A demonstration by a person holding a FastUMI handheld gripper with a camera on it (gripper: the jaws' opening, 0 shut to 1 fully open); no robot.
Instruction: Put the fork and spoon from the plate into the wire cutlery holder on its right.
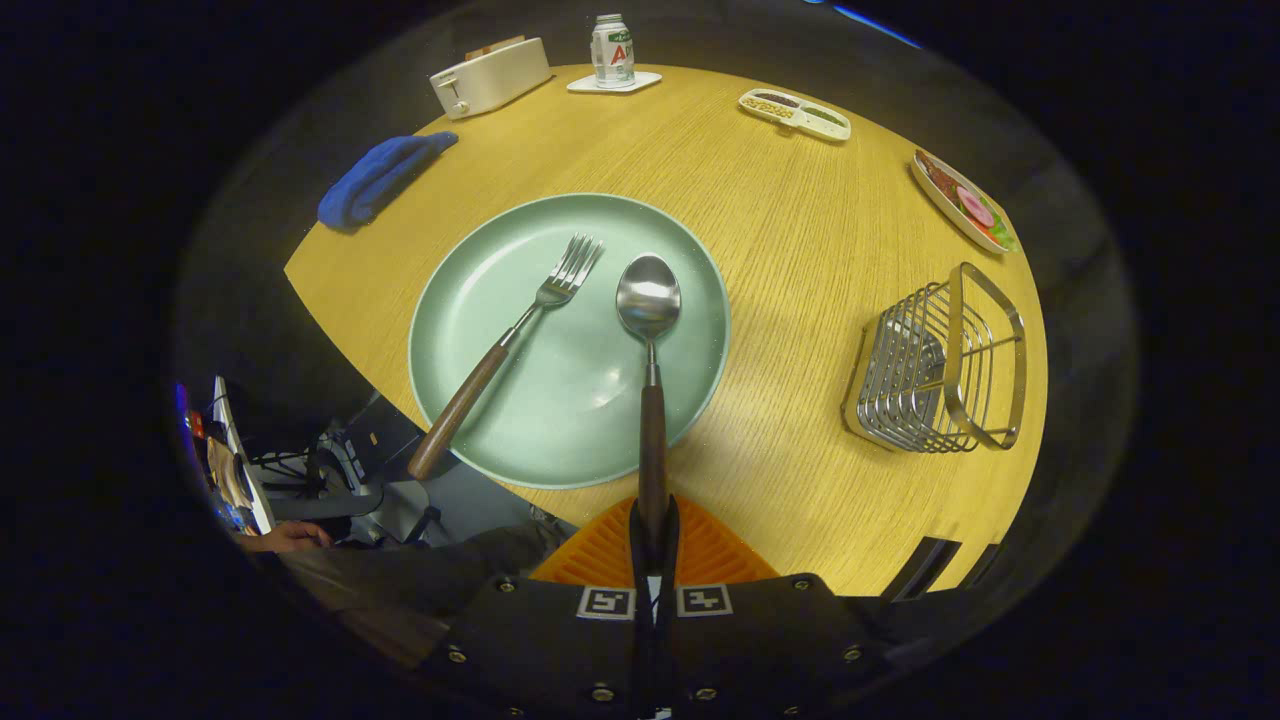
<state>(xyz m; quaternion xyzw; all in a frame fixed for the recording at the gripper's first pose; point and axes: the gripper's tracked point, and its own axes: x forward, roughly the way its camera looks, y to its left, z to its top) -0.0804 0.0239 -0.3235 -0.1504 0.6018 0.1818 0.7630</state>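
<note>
Bench: we see a round wooden bench (800, 250) filling the middle of the frame, dark booth around it.
Plate: a pale green plate (480, 300) sits at the centre of the frame.
Fork: the fork (520, 335) lies on the plate's left half, tines toward the upper right, its wooden handle sticking out over the plate's lower-left rim.
Spoon: the spoon (650, 360) lies on the plate's right half, bowl up-frame, its wooden handle running straight down past the rim to the tool.
Tool: we see the tool (653, 535) at bottom centre, its fingers pressed together on the end of the spoon's handle.
Wire cutlery holder: the wire cutlery holder (940, 365) stands at the right of the frame, well apart from the plate.
Upper frame: a blue cloth (375, 180) upper left, a white toaster (490, 75) and a can (612, 50) at top, a divided tray (795, 112) and a dish of food (965, 200) upper right.
Lower left: a person's hand (290, 538) shows off the bench.
</note>
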